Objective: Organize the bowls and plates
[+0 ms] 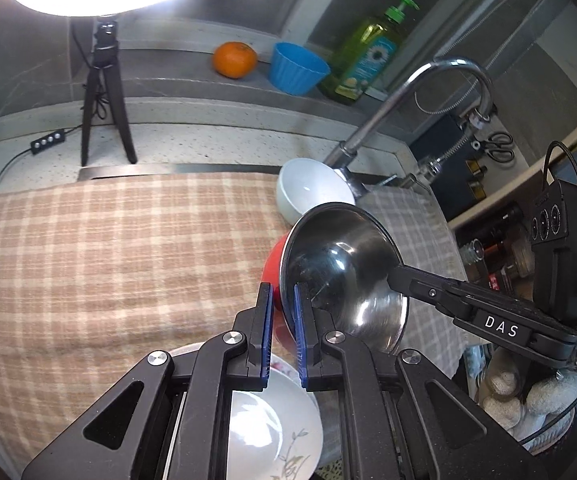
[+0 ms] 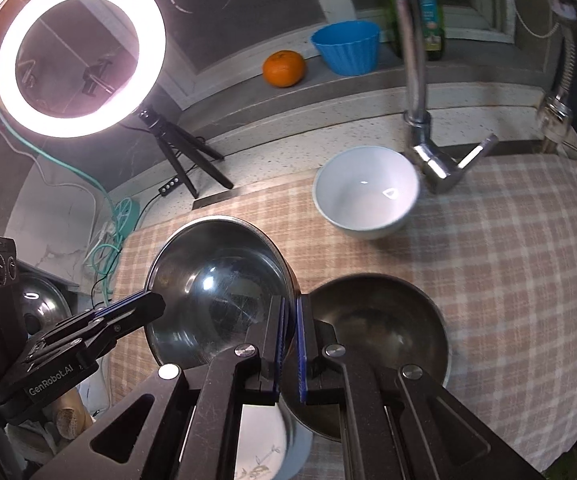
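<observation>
1. Holding a round steel bowl with a red outside [image 1: 340, 272] between both claws. Left gripper [image 1: 282, 320] is clamped on its near rim; right gripper [image 2: 290, 344] is clamped on the opposite rim.
2. Bowl is tilted and looks clear of the tan checked cloth [image 1: 108, 248], carried two-handed.
3. Right view shows a second, darker steel bowl [image 2: 380, 328] just right of that claw. Cannot tell if it rests on the cloth or is nested.
4. Below the claws: a white ceramic bowl with a grey floral print [image 1: 272, 432]. Further out, a plain white ceramic bowl [image 2: 368, 192] beside the chrome tap [image 2: 428, 160].
5. Handling, my read: steel bowl is light, stiff and slick, with a thin rim, so pads could slip if it swings. Rim grip on opposite sides is right; keep it level.
6. Ceramic bowls are heavier and chip easily; I'd set steel down softly.
</observation>
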Tool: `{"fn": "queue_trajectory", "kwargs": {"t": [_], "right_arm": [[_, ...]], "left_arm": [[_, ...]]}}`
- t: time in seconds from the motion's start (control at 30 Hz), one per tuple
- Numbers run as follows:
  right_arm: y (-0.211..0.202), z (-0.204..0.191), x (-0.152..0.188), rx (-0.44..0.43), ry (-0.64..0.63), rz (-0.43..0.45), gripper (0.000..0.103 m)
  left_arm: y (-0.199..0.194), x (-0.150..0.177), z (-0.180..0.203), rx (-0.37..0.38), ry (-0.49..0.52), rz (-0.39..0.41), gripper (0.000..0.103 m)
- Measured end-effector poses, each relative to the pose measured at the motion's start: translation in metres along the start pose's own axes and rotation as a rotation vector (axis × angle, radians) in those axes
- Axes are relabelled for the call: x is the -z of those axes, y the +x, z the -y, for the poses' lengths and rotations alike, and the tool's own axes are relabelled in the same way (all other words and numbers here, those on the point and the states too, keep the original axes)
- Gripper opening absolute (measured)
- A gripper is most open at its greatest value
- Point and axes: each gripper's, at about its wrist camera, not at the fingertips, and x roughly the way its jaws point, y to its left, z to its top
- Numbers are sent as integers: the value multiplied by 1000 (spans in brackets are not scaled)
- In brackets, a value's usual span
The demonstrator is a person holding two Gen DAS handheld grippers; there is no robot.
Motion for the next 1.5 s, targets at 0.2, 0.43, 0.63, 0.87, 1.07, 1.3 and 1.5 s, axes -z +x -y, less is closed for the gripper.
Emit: {"fn": "queue_trajectory", "kwargs": {"t": [0.2,0.43,0.63,0.87,1.07,1.3,1.5], "right_arm": [[-9,23,15,23,34,2,5],[-12,48,26,52,75,0,5],[-4,61,34,97,67,-9,5],[9,70,39,127,57,-31,5],[21,73,42,144,41,-53,5],[31,72,44,165,21,-67,5],[37,71,44,177,11,-76,5]], "left_arm": [[15,7,19,12,29,-35,8],[35,15,39,9,63,-77,8],[55,23,47,-18,90,-119,8],[72,28,50,-53,114,-154,8],[82,32,49,-82,126,-175,8],[86,32,49,-95,136,-180,8],[89,32,47,-101,134,-188,8]]}}
